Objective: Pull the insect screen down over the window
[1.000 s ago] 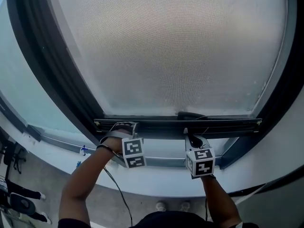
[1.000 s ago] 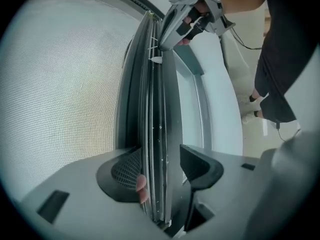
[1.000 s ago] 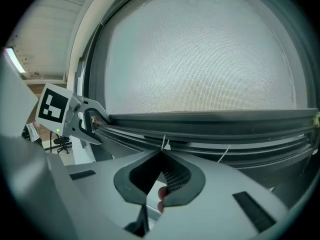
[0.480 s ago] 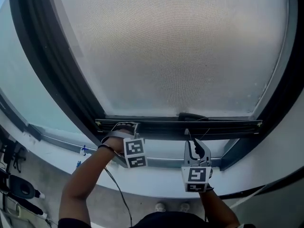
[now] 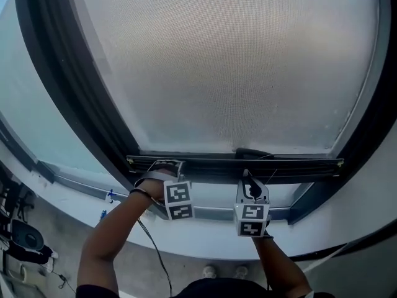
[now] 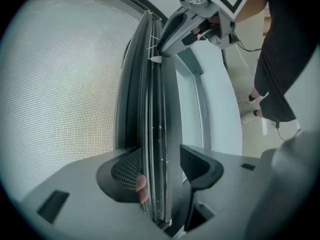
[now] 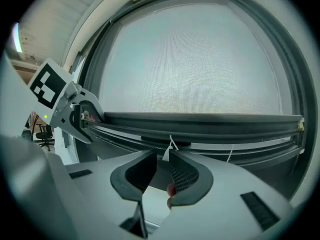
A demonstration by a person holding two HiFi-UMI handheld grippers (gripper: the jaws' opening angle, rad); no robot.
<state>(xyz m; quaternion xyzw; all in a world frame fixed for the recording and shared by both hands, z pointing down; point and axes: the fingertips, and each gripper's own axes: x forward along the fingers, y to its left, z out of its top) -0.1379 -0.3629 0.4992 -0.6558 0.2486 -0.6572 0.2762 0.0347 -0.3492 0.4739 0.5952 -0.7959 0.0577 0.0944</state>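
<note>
Starting at the left: my left gripper [image 6: 160,164] is sitting on the bottom rail [image 5: 291,164] of the insect screen [image 5: 229,67], near the rail's left end. Its jaws are standing wide with the rail clamped between them, pads on either face as far as I'm reading it.

Moving across, the mesh is covering almost the whole window frame [image 5: 68,98]. The rail is lying low, just above the pale sill [image 5: 211,198], with a narrow strip showing beneath it, so I'm judging the pull nearly finished.

I'm treating that mesh as light, soft and easy to tear, so I'm not going to pinch it. The rail looks stiff, slim and smooth, likely slippery under the pads, and it's the proper place to take hold. I'm expecting it to jam in the side tracks if it tilts, and possibly to spring back up if released.

On the right, my right gripper [image 7: 160,154] is hanging just below the rail's middle. Its jaws have just been opening to a narrow gap. The white pull cord [image 7: 171,145] is dangling at the jaw tips, loose between them, with nothing pressing on it. That cord is my second handhold, thin and limp.
</note>
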